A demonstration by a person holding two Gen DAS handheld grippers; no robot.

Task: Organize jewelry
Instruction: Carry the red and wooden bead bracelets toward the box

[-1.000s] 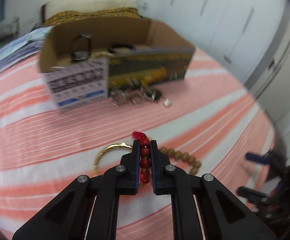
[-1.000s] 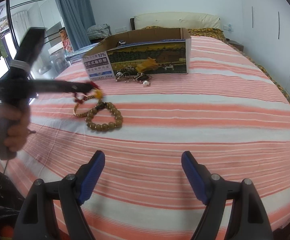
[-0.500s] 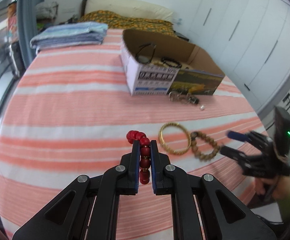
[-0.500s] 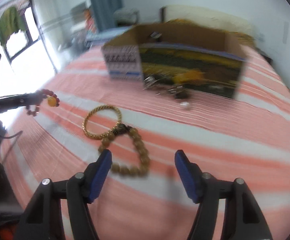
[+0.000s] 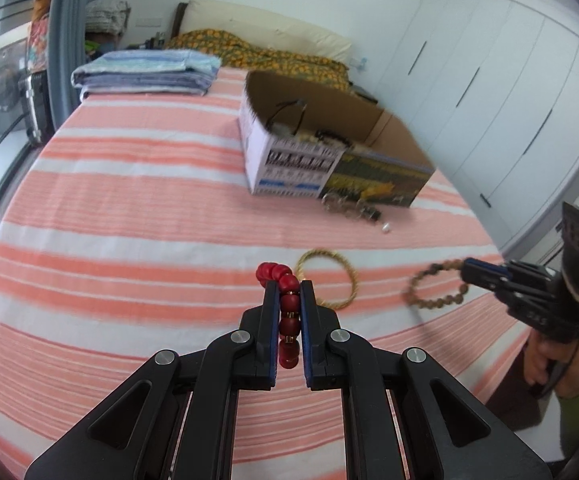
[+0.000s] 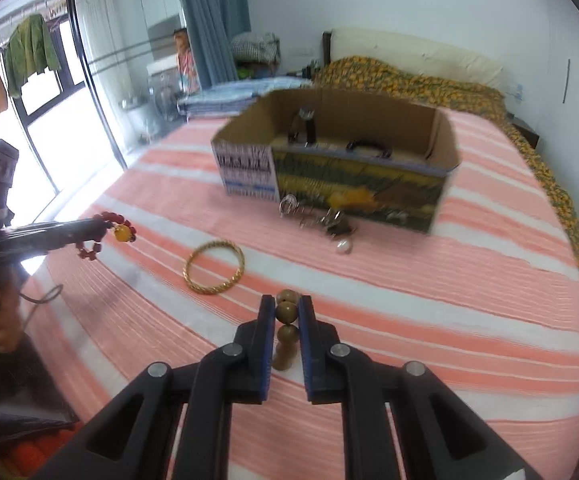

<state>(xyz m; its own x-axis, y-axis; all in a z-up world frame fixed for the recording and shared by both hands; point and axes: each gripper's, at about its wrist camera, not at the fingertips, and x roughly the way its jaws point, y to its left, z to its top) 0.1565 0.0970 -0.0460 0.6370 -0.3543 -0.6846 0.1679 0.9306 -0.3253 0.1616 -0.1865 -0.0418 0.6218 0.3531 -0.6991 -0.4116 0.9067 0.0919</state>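
Left wrist view, lower centre: left gripper point(image 5: 289, 300) clamped on red bead bracelet point(image 5: 287, 312); right gripper point(image 6: 285, 312) pinching brown bead bracelet point(image 6: 285, 320); both probably light, limp strung loops, best gripped across beads.

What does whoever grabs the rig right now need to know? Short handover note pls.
Left hand-held gripper: shut on the red bead bracelet, held above the bed.
Right hand-held gripper: shut on the brown bead bracelet, also lifted.
Cardboard box sits open on the striped bedspread, some jewelry already inside.
Still on the bed: gold bangle, a tangle of small metal pieces against the box front, a pearl.
Left to do: probably drop both bracelets in the box, then collect the bangle, tangle and pearl.
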